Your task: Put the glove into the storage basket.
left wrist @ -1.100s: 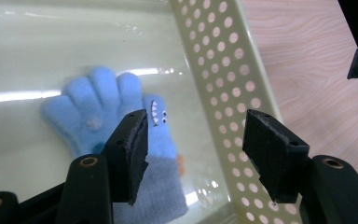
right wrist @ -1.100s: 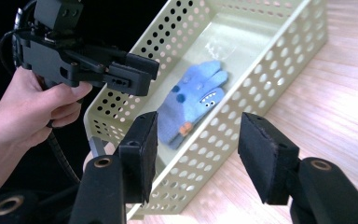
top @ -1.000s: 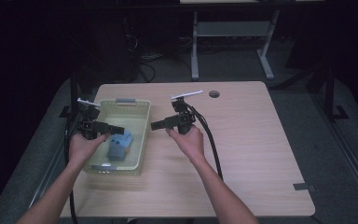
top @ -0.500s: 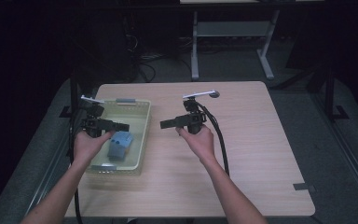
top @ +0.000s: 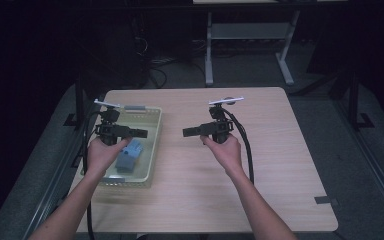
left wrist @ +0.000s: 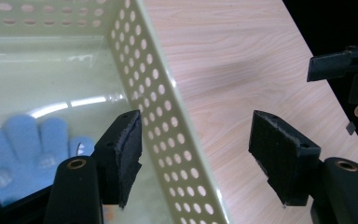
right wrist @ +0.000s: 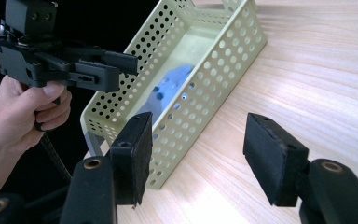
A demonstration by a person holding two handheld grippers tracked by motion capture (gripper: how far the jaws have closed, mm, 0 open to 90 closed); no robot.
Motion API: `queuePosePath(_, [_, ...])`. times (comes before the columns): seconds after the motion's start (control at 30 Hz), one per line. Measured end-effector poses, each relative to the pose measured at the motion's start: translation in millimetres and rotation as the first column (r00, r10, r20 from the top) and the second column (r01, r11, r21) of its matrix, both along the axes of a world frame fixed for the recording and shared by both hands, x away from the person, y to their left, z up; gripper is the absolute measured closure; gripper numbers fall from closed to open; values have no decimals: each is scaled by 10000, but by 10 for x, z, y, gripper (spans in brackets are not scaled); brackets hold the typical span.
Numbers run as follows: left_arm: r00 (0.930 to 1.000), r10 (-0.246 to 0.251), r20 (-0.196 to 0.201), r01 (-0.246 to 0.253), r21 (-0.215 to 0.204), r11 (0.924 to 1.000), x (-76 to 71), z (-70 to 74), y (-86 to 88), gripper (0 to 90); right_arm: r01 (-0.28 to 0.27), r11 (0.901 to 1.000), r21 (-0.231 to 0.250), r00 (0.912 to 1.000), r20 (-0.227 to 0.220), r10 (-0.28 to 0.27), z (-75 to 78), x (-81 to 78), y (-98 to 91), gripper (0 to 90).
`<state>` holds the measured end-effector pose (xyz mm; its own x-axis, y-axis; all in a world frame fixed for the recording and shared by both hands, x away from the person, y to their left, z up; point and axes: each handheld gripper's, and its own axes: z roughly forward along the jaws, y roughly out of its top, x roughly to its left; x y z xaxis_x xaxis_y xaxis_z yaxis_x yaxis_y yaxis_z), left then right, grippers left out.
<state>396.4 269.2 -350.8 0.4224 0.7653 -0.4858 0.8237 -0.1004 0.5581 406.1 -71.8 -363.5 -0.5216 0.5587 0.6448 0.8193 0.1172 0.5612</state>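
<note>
1. Pale green perforated plastic forms the basket [top: 152, 145], which is seen at the left of the high view on the light wooden desk [top: 280, 170].
2. Inside the basket a blue glove [top: 129, 155] is seen lying on the floor of the basket, toward its lower half in the high view; in the left tool view it is seen at the lower left [left wrist: 23, 144], and in the right tool view it is seen through the basket's open top and holes [right wrist: 170, 86].
3. The left tool [top: 141, 133] is held above the basket, at centre left of the high view, pointing toward the frame's right. Its jaws are spread and have just been opening; the basket's side wall [left wrist: 168, 116] is seen in the gap between them, farther off and untouched.
4. The right tool [top: 189, 132] is held over bare desk near the centre of the high view, pointing left toward the basket. Its jaws are spread and have just been opening, with nothing gripped.
5. The two tools are seen apart, tips facing each other across the basket's right wall.
</note>
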Motion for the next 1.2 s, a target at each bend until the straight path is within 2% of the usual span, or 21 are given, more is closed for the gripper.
queuePosePath(0.13, [9999,-128,46,128,-108,9999,3,7,-62,330,53,10000,6,10000,-12,-53,-3,-12,-64,409])
queuePosePath(0.63, [9987,-455,225,457,-83,9989,-7,30,-277,295,317,9994,134,9995,-79,-316,-43,-69,-286,387])
queuePosePath(0.87, [9976,-598,338,608,-315,9976,-16,51,-377,281,409,9990,152,9991,-115,-407,-50,-91,-391,381])
queuePosePath(1.2, [9946,-911,499,926,-272,9953,-45,59,-535,276,714,9972,204,9972,-233,-709,-92,-133,-577,373])
